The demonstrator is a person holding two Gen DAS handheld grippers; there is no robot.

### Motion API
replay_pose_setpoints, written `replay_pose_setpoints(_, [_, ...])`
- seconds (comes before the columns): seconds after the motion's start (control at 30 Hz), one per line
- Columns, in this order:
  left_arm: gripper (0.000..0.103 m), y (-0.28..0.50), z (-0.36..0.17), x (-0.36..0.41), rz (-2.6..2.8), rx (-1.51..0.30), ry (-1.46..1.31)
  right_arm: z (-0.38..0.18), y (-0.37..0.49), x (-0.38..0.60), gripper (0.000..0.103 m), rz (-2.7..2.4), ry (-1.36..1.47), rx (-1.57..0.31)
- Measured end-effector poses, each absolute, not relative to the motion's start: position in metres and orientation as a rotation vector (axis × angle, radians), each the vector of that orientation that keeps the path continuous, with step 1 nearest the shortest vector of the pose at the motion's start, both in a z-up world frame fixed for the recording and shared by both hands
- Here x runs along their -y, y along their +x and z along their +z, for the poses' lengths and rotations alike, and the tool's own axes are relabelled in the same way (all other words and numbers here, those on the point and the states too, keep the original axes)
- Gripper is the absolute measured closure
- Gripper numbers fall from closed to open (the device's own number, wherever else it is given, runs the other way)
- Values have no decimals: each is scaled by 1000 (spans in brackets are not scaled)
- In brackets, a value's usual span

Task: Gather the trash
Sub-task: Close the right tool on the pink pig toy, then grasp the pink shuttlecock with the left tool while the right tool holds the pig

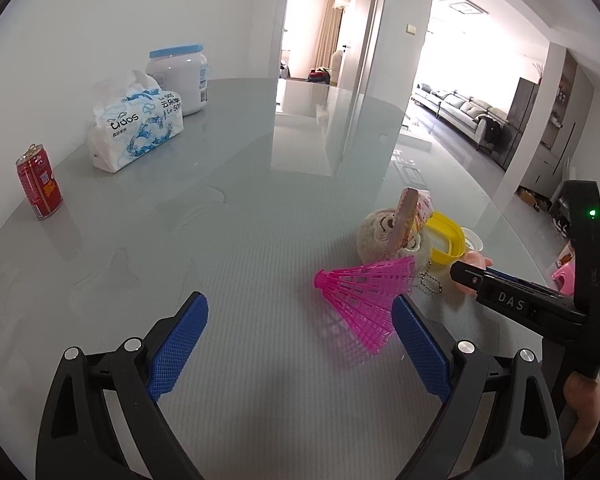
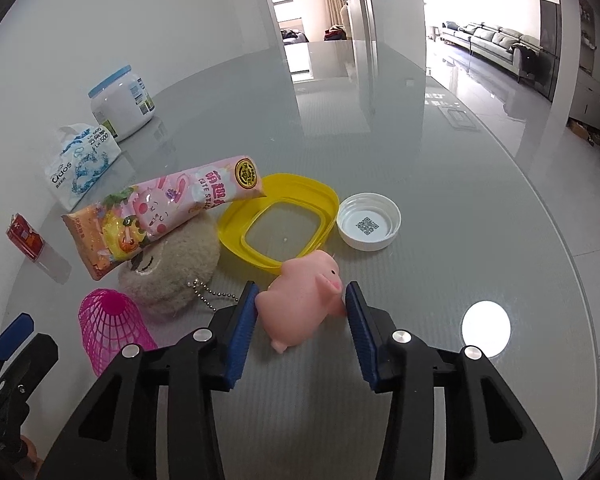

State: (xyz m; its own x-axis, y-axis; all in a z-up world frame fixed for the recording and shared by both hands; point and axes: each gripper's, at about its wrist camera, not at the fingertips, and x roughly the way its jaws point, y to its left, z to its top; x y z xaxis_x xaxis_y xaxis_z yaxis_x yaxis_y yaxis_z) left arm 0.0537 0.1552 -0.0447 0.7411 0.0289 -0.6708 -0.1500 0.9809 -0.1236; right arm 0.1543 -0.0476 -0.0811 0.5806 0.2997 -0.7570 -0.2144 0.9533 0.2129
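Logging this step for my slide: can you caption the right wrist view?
Right tongs, open, straddle a pink toy pig on the grey table, beside a yellow lid and white cap.

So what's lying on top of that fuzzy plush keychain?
A pink snack packet leans across the beige plush keychain, its upper end reaching over the yellow lid. It covers part of the plush's face; what lies beneath the plush cannot be seen.
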Motion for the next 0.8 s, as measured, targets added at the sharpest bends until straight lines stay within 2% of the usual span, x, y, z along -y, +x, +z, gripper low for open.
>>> replay_pose_setpoints(0.2, [12, 56, -46, -144, 77, -741, -153, -71, 129, 65, 60, 290, 152, -859])
replay_pose_setpoints(0.23, [12, 57, -46, -141, 70, -746, -152, -69, 124, 69, 65, 291, 162, -855])
replay_pose_setpoints(0.27, [12, 58, -47, -140, 62, -751, -152, -68, 120, 74, 74, 292, 170, -854])
replay_pose_setpoints(0.8, [12, 74, -56, -123, 82, -799, -125, -66, 80, 100, 74, 322, 222, -832])
